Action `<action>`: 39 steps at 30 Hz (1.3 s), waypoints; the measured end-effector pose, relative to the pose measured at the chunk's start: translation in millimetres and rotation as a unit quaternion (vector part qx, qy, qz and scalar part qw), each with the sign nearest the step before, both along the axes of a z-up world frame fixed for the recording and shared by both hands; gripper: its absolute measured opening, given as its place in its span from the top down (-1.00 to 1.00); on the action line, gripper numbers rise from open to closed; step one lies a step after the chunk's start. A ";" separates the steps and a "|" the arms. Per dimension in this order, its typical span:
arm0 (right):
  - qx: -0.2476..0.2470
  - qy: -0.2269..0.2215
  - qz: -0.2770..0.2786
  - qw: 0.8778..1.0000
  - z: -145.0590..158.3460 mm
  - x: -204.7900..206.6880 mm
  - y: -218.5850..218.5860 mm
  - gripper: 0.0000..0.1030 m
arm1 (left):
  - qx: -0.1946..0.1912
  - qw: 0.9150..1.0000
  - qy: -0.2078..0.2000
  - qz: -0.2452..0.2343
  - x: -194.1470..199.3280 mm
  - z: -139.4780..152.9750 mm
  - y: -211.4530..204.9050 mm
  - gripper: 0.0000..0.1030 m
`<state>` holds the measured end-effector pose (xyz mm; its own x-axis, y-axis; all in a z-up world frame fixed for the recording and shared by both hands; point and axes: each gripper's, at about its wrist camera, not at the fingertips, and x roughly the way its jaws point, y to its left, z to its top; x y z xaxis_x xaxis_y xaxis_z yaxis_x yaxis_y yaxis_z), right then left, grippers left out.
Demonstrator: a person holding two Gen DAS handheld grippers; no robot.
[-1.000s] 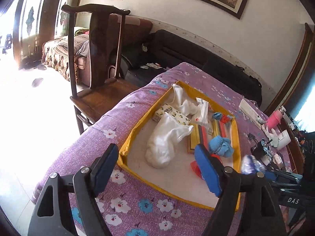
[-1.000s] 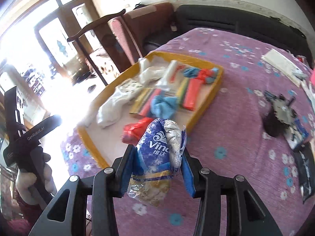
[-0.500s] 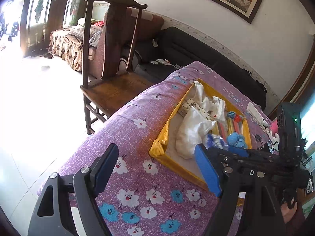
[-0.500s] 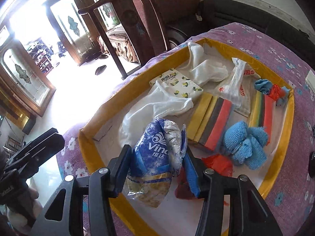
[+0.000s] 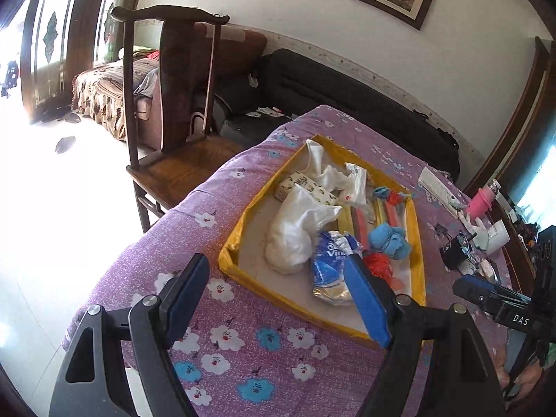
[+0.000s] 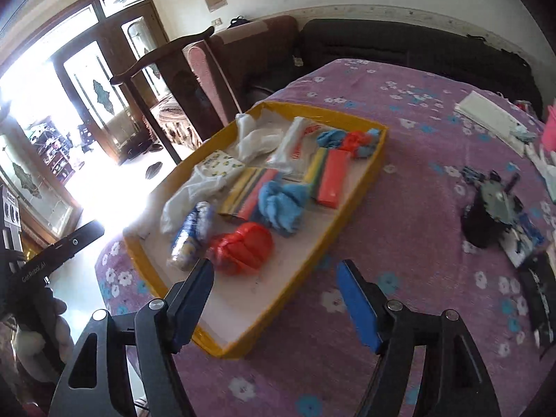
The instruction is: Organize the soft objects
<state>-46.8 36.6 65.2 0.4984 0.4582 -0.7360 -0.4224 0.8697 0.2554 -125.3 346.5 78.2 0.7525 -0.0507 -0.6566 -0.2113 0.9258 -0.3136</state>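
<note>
A yellow-rimmed tray [image 6: 368,180] [image 5: 239,222] sits on the purple flowered cloth. In it lie a blue tissue pack [image 6: 193,232] [image 5: 330,260], a red bag [image 6: 243,246], a blue fluffy cloth [image 6: 281,201] [image 5: 389,239], white cloths [image 6: 194,191] [image 5: 295,229] and coloured sponges [image 6: 330,177]. My right gripper [image 6: 274,299] is open and empty, above the tray's near corner. My left gripper [image 5: 278,295] is open and empty, in front of the tray's near edge.
A dark wooden chair [image 5: 166,97] stands left of the table. A black device [image 6: 493,215], a white box [image 6: 486,114] and small items lie on the cloth right of the tray. A black sofa [image 6: 399,48] runs along the wall.
My right gripper opened and let go of the blue tissue pack, which now lies in the tray, then pulled back. My left gripper shifted slightly.
</note>
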 end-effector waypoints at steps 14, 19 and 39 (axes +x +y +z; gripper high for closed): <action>0.054 0.006 -0.209 0.976 -14.1 -41.4 -220.2 -0.56 | 0.057 0.987 -0.003 -0.151 2.3 16.8 -131.6 -0.63; 0.058 0.003 -0.258 0.964 -15.9 -55.3 -271.1 -0.56 | 0.050 0.976 0.021 -0.211 7.4 4.8 -183.1 -0.63; 0.008 0.076 -0.167 0.983 -52.8 51.9 -231.2 0.41 | 0.062 0.966 0.066 -0.242 4.4 -17.5 -223.8 -0.63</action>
